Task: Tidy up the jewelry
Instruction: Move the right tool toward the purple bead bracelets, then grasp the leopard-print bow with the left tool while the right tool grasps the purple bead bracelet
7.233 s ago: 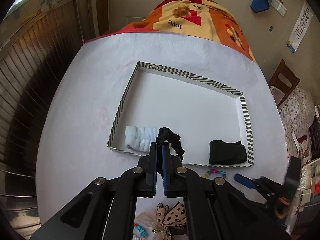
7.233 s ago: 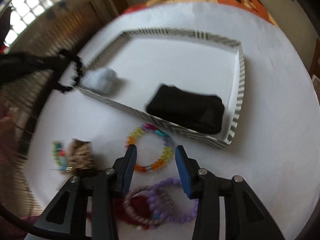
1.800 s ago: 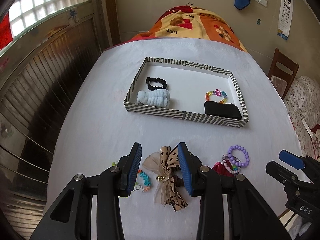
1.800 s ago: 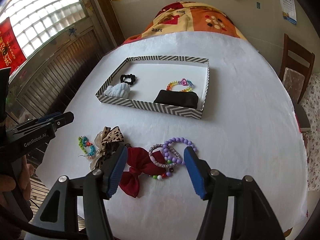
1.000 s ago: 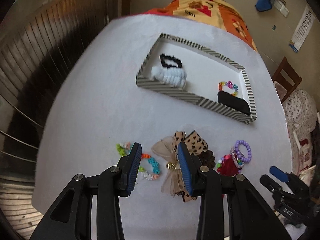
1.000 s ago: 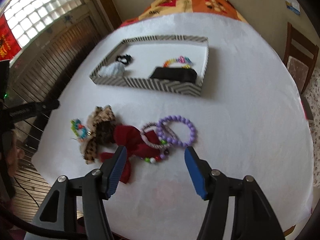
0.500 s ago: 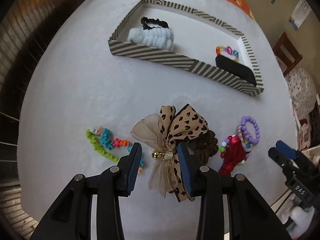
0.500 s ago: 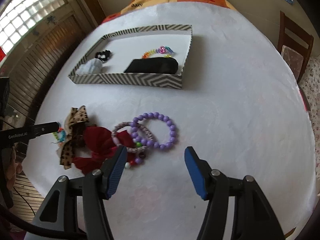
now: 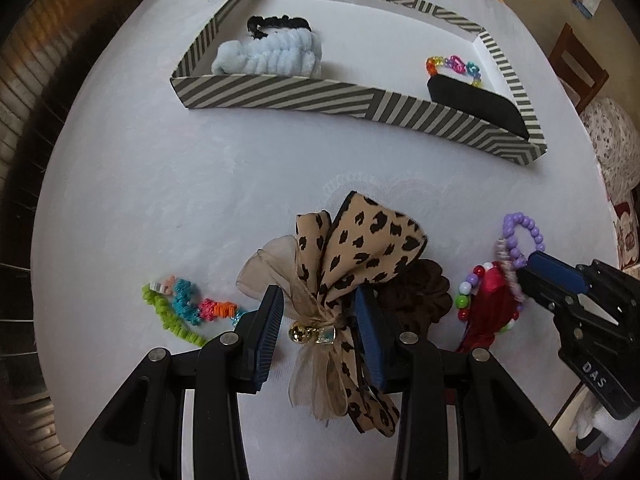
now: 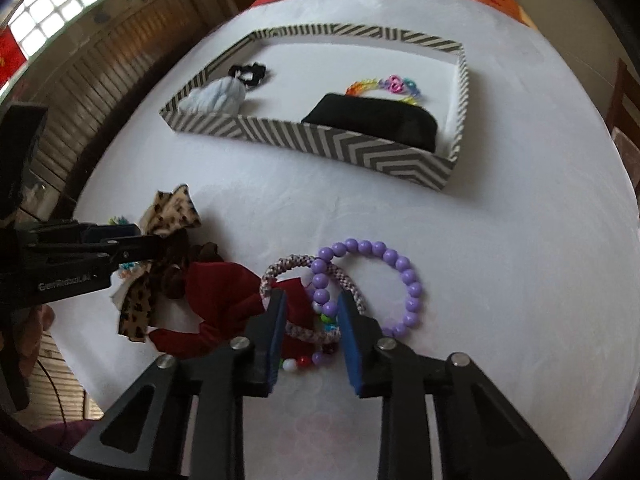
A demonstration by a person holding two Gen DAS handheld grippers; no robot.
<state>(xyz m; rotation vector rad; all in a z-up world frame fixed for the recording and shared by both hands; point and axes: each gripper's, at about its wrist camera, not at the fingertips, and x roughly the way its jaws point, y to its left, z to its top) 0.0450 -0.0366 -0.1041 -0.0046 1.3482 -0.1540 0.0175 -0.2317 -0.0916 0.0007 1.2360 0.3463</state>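
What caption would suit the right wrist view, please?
Right tool closing around braided bracelet and purple bead bracelet, striped tray beyond.

A white bench [image 9: 200, 184] carries a black-and-cream striped tray [image 9: 304, 94], a tan leopard-spotted bow [image 9: 356, 256], a dark red bow [image 10: 224, 292] and a purple bead bracelet [image 10: 400, 268]; blue-padded fingers [image 10: 348, 336].
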